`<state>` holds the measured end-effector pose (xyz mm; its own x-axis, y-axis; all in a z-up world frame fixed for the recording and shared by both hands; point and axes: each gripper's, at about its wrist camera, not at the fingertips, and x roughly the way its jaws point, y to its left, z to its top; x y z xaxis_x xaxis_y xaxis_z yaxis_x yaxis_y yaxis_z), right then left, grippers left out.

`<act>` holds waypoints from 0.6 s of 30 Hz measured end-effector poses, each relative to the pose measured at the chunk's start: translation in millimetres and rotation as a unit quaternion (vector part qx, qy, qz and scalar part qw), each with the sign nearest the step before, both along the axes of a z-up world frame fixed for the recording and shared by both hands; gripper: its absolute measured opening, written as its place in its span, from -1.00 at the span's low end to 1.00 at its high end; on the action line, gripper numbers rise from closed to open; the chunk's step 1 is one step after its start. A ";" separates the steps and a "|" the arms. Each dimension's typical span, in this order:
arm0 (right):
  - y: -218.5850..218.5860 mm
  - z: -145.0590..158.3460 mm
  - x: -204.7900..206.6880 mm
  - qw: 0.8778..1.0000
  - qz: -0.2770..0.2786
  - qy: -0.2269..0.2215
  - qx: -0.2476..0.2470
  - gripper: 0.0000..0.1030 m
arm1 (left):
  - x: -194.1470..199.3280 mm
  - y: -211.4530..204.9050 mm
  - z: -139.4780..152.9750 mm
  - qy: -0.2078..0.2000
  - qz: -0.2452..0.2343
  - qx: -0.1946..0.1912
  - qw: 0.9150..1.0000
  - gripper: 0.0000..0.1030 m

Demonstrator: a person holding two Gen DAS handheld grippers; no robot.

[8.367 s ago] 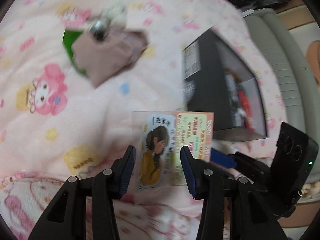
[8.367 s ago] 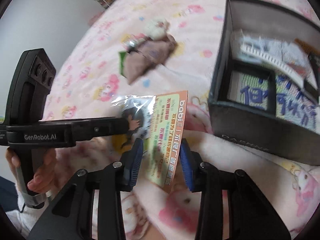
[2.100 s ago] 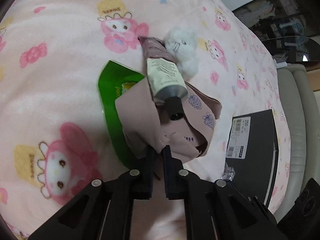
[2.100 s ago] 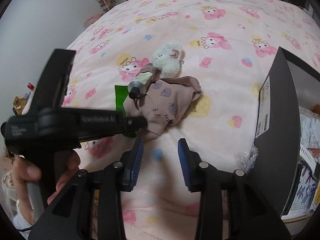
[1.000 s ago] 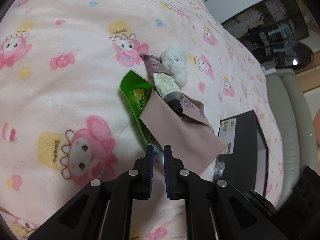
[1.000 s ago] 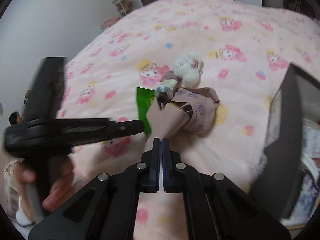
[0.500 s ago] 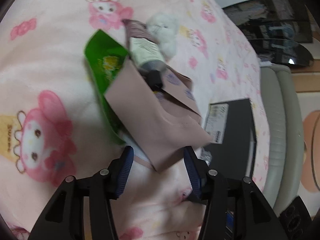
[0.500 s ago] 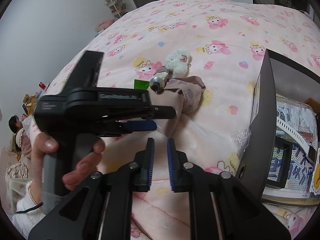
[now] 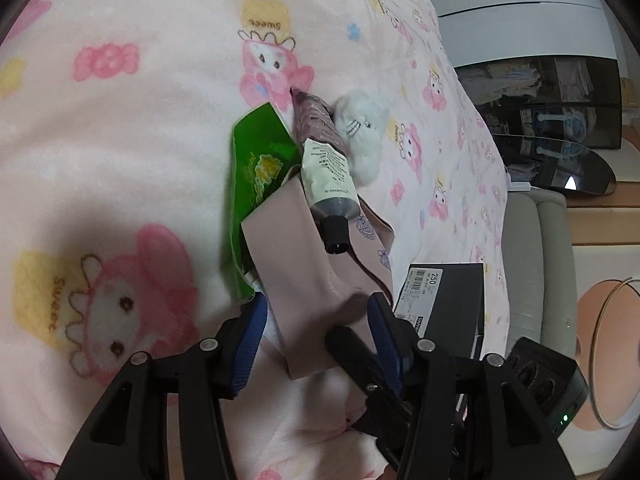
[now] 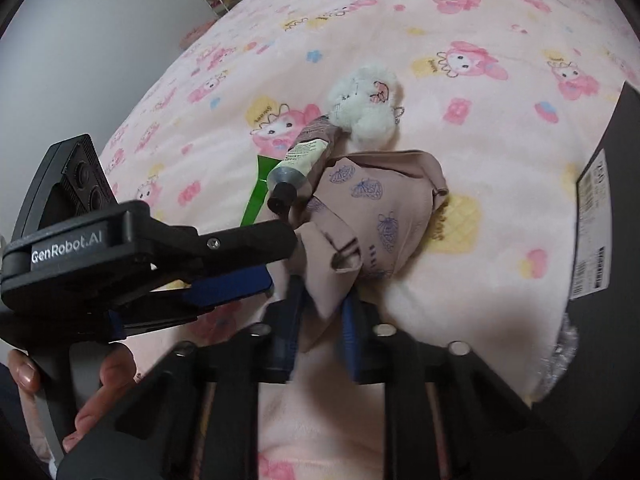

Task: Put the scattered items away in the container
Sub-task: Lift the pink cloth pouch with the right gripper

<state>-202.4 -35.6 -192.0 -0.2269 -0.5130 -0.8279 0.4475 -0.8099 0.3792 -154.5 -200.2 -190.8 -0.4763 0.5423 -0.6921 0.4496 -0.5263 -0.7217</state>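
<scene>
A pink cloth printed with shells lies bunched on the pink blanket, over a green packet. A cream tube rests on it, beside a white plush toy. My left gripper is open, its blue pads on either side of the cloth's near flap without pressing it. My right gripper is closing, and the near corner of the cloth is pinched between its pads. One of its fingers shows in the left wrist view. The black box stands to the right.
A person's hand holds the left gripper at the left of the right wrist view. The box wall has a barcode label, and some bubble wrap lies at its foot. A grey sofa lies beyond the bed.
My left gripper went from shut on the cloth's edge to open. My right gripper came down and forward, and the cloth's corner now sits between its pads.
</scene>
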 end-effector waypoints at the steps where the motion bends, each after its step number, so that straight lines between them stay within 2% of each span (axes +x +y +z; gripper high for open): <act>1: 1.7 2.1 1.8 1.000 0.000 0.004 -0.004 -0.87 | -0.3 1.6 0.2 0.001 -0.005 0.001 1.000 -0.07; 5: 12.8 18.0 15.4 1.000 -0.006 0.025 -0.013 -0.91 | 0.0 12.9 4.1 0.014 -0.027 0.015 0.999 -0.07; 10: 22.9 40.4 35.6 0.999 0.013 0.053 -0.006 -0.97 | 3.1 29.3 9.7 0.044 -0.063 0.050 0.996 -0.07; 14: 33.2 56.8 57.0 0.998 0.016 0.067 -0.004 -0.98 | 11.5 44.1 19.3 0.071 -0.098 0.069 0.990 -0.39; 15: 36.4 59.4 62.0 0.997 0.016 0.070 -0.004 -0.99 | 14.3 49.3 22.3 0.077 -0.109 0.072 0.988 -0.40; 16: 40.7 61.9 68.0 0.997 0.015 0.072 -0.005 -0.99 | 17.0 53.9 25.6 0.079 -0.119 0.064 0.988 -0.41; 18: 47.3 63.5 77.1 0.997 0.011 0.073 -0.003 -0.98 | 21.9 57.1 30.9 0.074 -0.127 0.022 0.989 -0.47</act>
